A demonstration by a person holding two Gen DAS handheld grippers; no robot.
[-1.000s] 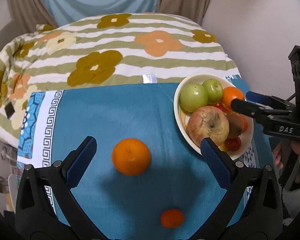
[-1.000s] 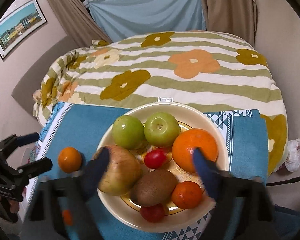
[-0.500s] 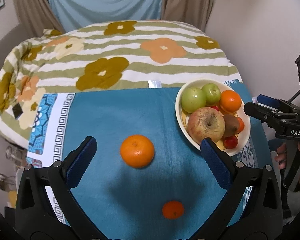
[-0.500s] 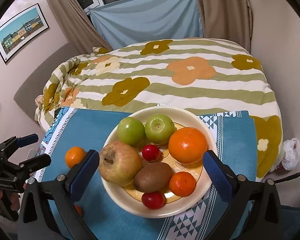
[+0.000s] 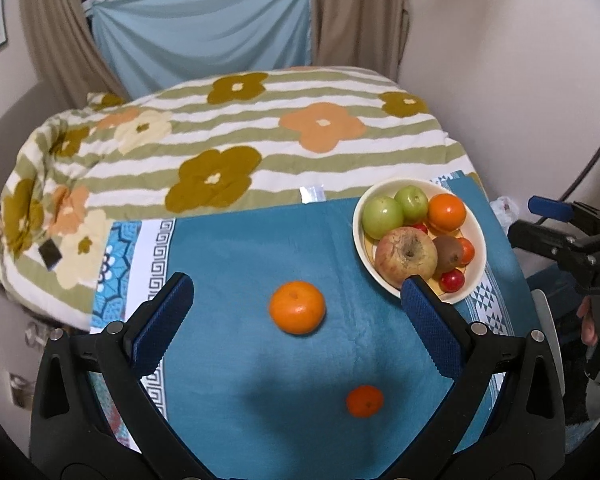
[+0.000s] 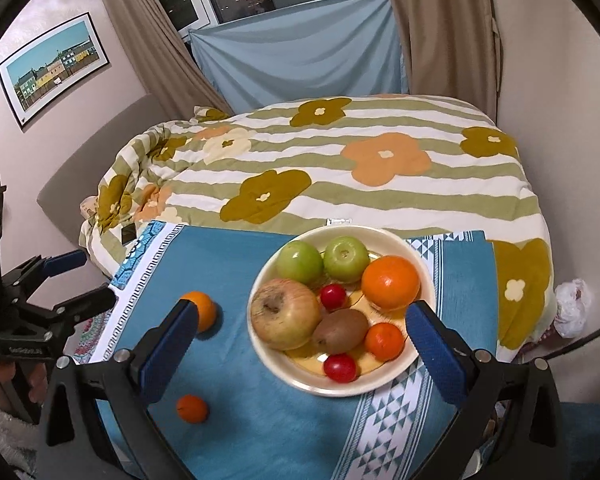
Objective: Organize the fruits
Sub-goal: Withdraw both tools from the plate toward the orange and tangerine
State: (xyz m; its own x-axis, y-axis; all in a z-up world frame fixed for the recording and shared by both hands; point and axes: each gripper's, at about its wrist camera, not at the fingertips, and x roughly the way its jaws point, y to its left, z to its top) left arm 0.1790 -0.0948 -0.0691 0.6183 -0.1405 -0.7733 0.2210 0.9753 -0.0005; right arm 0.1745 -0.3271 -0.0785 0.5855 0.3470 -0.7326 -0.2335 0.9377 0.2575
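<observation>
Left wrist view: left gripper [image 5: 296, 298] jaws spread, empty, above the blue cloth [image 5: 236, 256]. Large mandarin [image 5: 297, 307] sits mid-cloth between them; small mandarin [image 5: 364, 401] nearer the cloth's front edge. Best descend straight, centred, and close gently. Right wrist view: right gripper [image 6: 300, 344] jaws spread, empty, over the fruit bowl [image 6: 420, 256] near the cloth's right edge.

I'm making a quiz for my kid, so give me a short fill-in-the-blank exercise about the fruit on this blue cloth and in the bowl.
1. The number of green apples in the bowl is ____.
2. The brown fuzzy fruit beside the big apple is a ____.
3. The number of orange fruits lying loose on the blue cloth is ____.
4. Both tools, left tool and right tool, are holding ____.

Missing words: two; kiwi; two; nothing
</observation>
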